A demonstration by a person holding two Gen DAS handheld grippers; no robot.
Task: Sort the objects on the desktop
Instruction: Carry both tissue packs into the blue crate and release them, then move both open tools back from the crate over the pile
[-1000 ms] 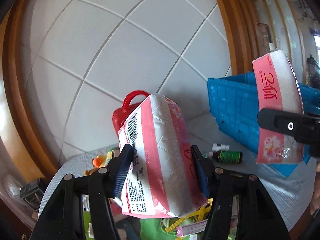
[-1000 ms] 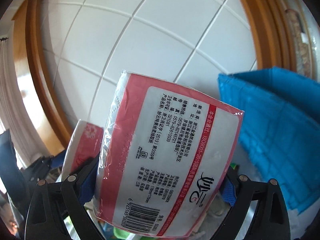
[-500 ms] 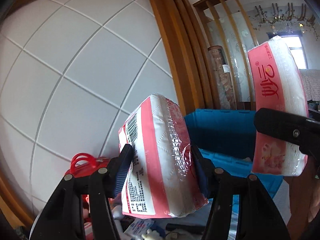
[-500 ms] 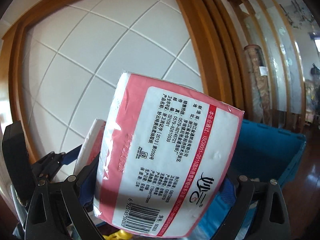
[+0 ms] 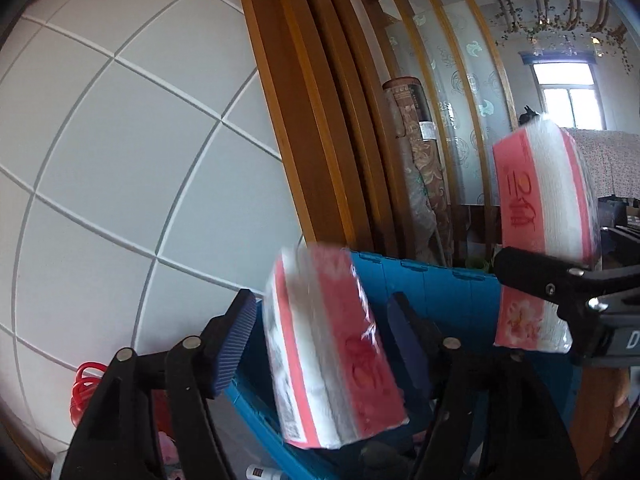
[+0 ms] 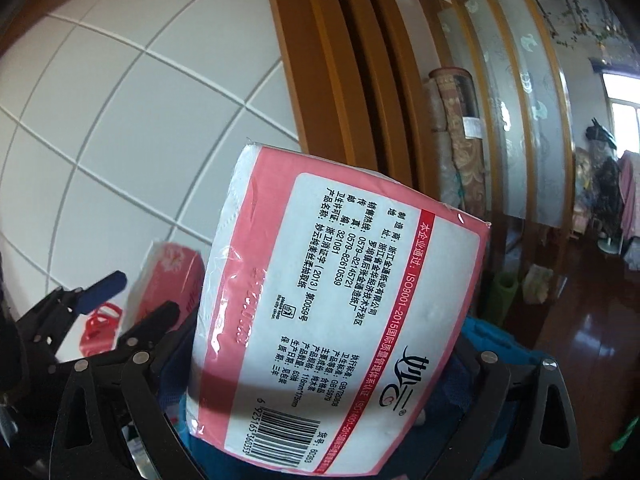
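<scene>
Blurred pink tissue pack (image 5: 336, 344) loose between the pads of the left hand-held gripper (image 5: 324, 340), jaws opening, pads clear of it, over the blue crate (image 5: 440, 292). Second tissue pack (image 6: 336, 320) clenched in the right hand-held gripper (image 6: 320, 360), above the same crate. White tiled wall (image 5: 120, 160) behind.
</scene>
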